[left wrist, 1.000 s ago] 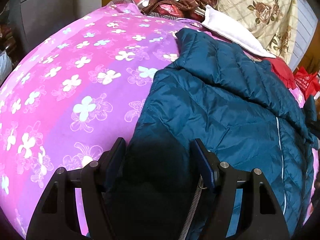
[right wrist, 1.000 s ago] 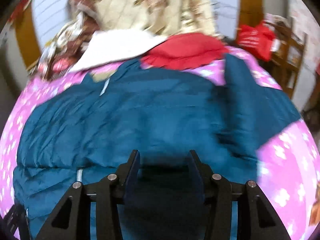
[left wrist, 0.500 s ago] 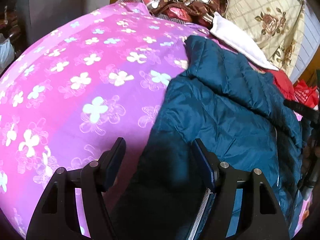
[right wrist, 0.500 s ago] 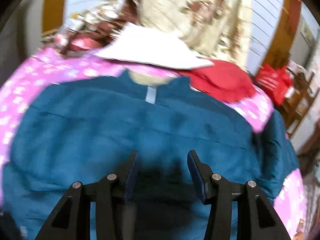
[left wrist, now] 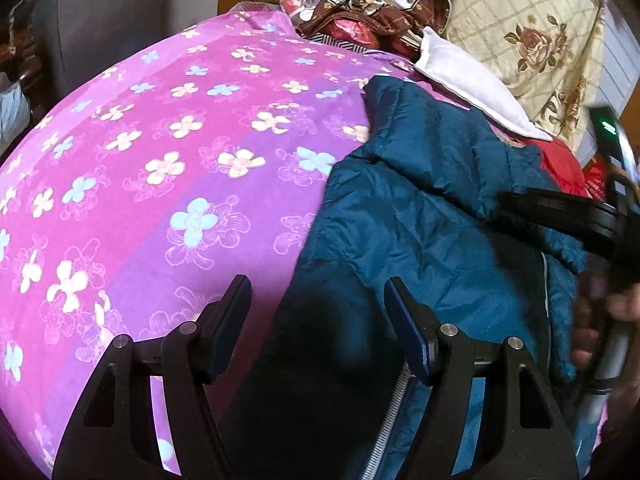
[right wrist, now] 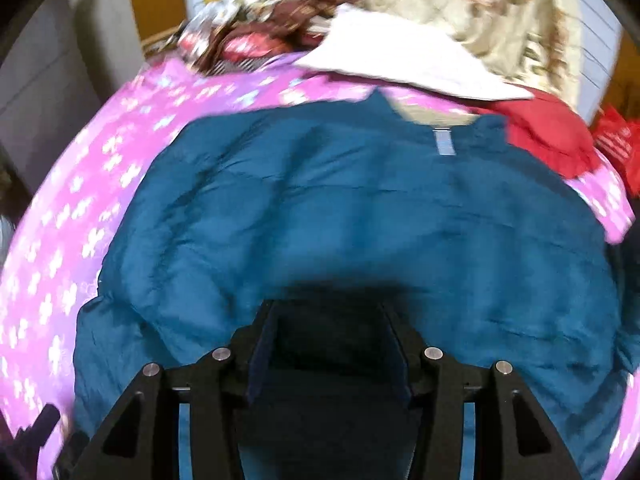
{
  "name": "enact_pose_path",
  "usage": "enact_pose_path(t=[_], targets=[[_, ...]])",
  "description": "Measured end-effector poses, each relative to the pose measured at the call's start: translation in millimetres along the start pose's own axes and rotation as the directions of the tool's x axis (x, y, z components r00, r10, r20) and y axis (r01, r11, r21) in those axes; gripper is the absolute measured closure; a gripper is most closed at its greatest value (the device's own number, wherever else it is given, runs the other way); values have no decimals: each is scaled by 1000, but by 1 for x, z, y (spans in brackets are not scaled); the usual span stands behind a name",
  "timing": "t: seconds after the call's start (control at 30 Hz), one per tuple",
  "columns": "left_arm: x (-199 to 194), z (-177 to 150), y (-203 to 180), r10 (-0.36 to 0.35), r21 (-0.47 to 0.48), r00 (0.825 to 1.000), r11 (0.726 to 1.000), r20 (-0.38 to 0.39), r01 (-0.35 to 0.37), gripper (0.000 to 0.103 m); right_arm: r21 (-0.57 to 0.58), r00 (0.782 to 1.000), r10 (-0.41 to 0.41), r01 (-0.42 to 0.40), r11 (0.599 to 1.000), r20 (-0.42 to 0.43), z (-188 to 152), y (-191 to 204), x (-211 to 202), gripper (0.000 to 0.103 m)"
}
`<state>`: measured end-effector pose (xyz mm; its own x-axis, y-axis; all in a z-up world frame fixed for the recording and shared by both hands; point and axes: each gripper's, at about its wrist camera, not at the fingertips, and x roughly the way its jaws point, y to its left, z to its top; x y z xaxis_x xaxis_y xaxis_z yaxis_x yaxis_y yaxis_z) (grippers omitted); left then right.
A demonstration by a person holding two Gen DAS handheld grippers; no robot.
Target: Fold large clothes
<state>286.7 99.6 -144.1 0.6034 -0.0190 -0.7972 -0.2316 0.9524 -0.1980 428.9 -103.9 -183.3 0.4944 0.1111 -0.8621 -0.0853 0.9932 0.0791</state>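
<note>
Lying on flowered bedspread (left wrist: 168, 168), teal jacket (right wrist: 360, 216)

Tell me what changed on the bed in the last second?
The right hand-held gripper swung across the blue jacket, whose far sleeve, earlier spread out, now lies folded in. That gripper now shows at the edge of the left view. The left hand-held gripper hardly moved; nothing visibly gripped or released. The pink sheet and pillows are unchanged.

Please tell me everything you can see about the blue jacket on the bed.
The jacket is a dark teal, quilted, puffy garment of slightly shiny fabric. It lies spread over the pink flowered bedcover, collar toward the pillows, with a small grey loop at the neck and a silver zipper along its near edge. Its surface is wrinkled.
</note>
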Motion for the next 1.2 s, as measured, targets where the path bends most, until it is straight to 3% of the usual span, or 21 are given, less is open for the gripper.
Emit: enact_pose_path(t=[0.17,0.3,0.5,0.57,0.67,0.77,0.9,1.13,1.17,1.2], targets=[[-3,-10,-10,8,24,1000,1000,3,-8,34,195,997,-70,77,978,-46,-21,-116,-16,55],[-7,-18,-17,9,41,1000,999,20,-10,34,358,980,-175,197,913,-93,-59,-213,-34,55],[-9,-26,-28,-20,68,998,998,66,16,34,597,994,-98,56,801,39,-113,-326,-99,55],[-6,-26,-31,-24,63,998,998,66,19,34,666,995,-58,-13,746,85,-127,-361,-108,55],[1,-24,-31,-22,54,998,998,59,18,34,762,984,18,-147,631,175,-147,-411,-106,55],[5,-25,-31,-16,52,998,999,54,14,34,807,980,24,-176,564,197,-151,-441,-93,55],[10,-24,-30,-19,48,999,999,49,16,34,840,976,24,-199,505,217,-142,-469,-70,55],[23,-27,-34,9,77,1000,997,28,-11,32,865,976,-48,-167,473,214,-118,-516,-43,57],[25,-27,-35,11,80,1000,997,27,-13,32,870,978,-66,-145,472,199,-117,-521,-44,59],[26,-28,-36,13,84,1000,996,26,-16,30,874,983,-103,-88,478,155,-113,-524,-44,73]])
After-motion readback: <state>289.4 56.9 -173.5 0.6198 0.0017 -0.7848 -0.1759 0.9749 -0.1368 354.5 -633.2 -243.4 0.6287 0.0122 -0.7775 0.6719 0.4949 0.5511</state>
